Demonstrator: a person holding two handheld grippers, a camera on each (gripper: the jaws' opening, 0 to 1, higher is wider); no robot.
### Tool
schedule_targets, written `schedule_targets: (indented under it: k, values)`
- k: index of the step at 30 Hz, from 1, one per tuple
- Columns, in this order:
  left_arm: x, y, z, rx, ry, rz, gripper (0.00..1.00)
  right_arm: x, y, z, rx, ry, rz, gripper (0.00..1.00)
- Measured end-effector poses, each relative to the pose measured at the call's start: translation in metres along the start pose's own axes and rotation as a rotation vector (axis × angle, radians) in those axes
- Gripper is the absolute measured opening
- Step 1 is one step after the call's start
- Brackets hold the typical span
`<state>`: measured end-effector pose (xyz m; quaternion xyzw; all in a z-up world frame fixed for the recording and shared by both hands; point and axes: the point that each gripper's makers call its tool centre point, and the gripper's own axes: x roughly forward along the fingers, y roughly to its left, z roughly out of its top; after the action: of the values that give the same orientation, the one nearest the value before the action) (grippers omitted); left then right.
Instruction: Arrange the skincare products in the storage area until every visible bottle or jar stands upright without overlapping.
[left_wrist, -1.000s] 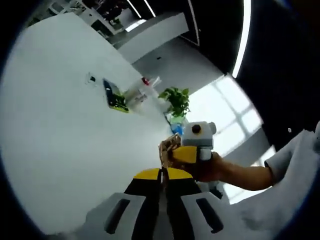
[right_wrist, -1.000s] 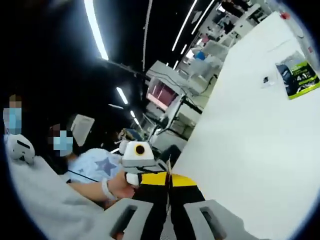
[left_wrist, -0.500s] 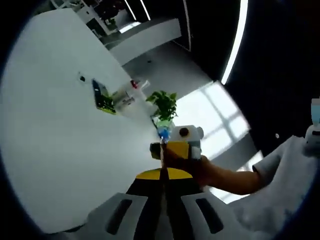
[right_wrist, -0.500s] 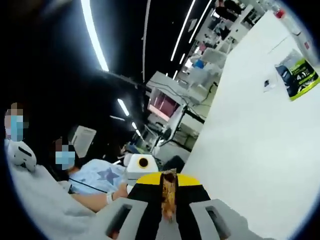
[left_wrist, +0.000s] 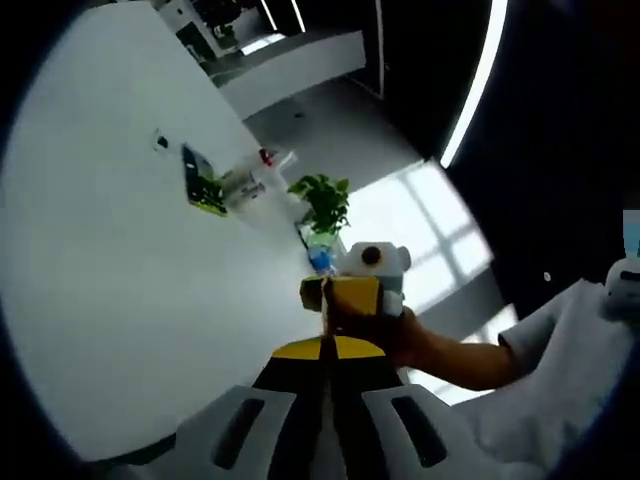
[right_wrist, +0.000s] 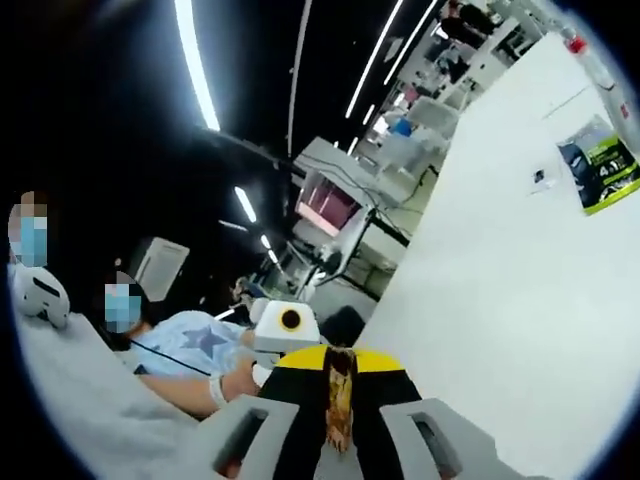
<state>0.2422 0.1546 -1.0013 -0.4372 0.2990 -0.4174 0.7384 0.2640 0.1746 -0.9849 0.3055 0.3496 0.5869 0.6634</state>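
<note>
White tabletop (left_wrist: 120, 300) in the left gripper view carries a green-and-black packet (left_wrist: 203, 184), writing unreadable; left gripper (left_wrist: 327, 352) jaws pressed together. Right gripper view: right gripper (right_wrist: 340, 380) clamps a golden-brown patterned bottle (right_wrist: 339, 400), label illegible.

Black-and-yellow tongs (left_wrist: 326, 375) — white sleeve (left_wrist: 560, 380)

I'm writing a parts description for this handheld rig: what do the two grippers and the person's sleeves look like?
Each gripper, the left gripper and the right gripper, has black jaws under a yellow band, on a light grey body with dark slots. The person's sleeve is white, and a white wristband shows in the right gripper view.
</note>
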Motion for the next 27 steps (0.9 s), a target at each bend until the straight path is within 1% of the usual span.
schedule_targets:
  k: [2,3,4,6,8,9,10,11,12,13,14,16,17,18,19,20,21,23,24,25,26,27]
  values:
    - [-0.001,0.001,-0.001,-0.002,0.009,0.003,0.00,0.001,-0.001,-0.003,-0.054,0.026,-0.013,0.00]
    - [-0.002,0.001,-0.002,-0.001,0.010,0.004,0.00,0.001,-0.004,-0.002,-0.059,0.029,-0.033,0.00]
    - [-0.002,0.000,-0.001,0.000,0.008,0.004,0.00,0.001,-0.003,-0.003,-0.082,0.035,-0.036,0.00]
    - [-0.002,0.002,-0.001,-0.004,0.005,0.006,0.00,0.001,-0.002,-0.002,-0.074,0.030,-0.028,0.00]
    - [-0.003,0.001,0.001,-0.009,-0.001,-0.002,0.00,0.001,0.001,0.000,-0.045,0.017,-0.011,0.00]
    - [-0.003,0.001,0.003,-0.007,-0.010,-0.004,0.00,0.001,0.003,0.001,-0.020,0.015,0.003,0.02]
    - [-0.004,0.002,0.003,-0.005,-0.011,-0.001,0.00,0.001,0.001,0.000,-0.032,0.020,-0.007,0.04]
    - [-0.004,0.000,0.003,-0.006,-0.014,-0.002,0.00,0.001,0.001,-0.004,-0.063,0.048,-0.005,0.02]
    - [-0.004,-0.001,0.002,-0.011,-0.013,-0.006,0.00,0.001,0.003,-0.002,-0.082,0.042,-0.002,0.00]
    - [-0.003,0.000,0.001,-0.011,-0.006,-0.004,0.00,0.000,0.004,-0.002,-0.076,0.042,-0.001,0.00]
    - [-0.003,0.000,0.002,-0.006,-0.007,-0.003,0.00,0.000,-0.002,-0.002,-0.086,0.044,-0.029,0.00]
    - [-0.003,0.000,0.002,-0.011,-0.009,-0.002,0.00,0.001,0.000,-0.001,-0.087,0.042,-0.024,0.00]
    - [-0.004,0.001,0.003,-0.013,-0.013,-0.003,0.00,0.001,0.001,0.000,-0.071,0.030,-0.018,0.00]
    - [-0.005,-0.001,0.005,-0.017,-0.022,-0.009,0.00,0.001,0.002,0.002,-0.050,0.017,-0.016,0.00]
    - [-0.007,0.000,0.009,-0.019,-0.046,-0.008,0.00,0.001,0.003,0.004,-0.037,0.008,-0.008,0.05]
    - [-0.008,0.000,0.010,-0.019,-0.053,-0.006,0.00,0.001,-0.002,0.005,-0.044,0.000,-0.033,0.08]
    - [-0.011,-0.001,0.020,-0.048,-0.105,-0.020,0.00,-0.002,0.001,0.001,-0.047,0.015,-0.022,0.05]
    - [-0.015,0.004,0.022,-0.056,-0.118,-0.005,0.00,-0.008,0.001,0.001,-0.019,0.005,-0.014,0.04]
    - [-0.017,0.005,0.027,-0.067,-0.141,-0.009,0.00,-0.011,-0.001,-0.001,-0.021,0.012,-0.017,0.04]
    - [-0.018,0.006,0.027,-0.070,-0.144,-0.009,0.00,-0.013,-0.001,-0.002,-0.014,0.011,-0.019,0.02]
    - [-0.019,0.008,0.030,-0.076,-0.160,-0.005,0.00,-0.015,-0.001,-0.003,-0.014,0.015,-0.018,0.01]
    - [-0.018,0.007,0.030,-0.080,-0.161,-0.008,0.00,-0.016,-0.001,-0.004,-0.009,0.015,-0.017,0.00]
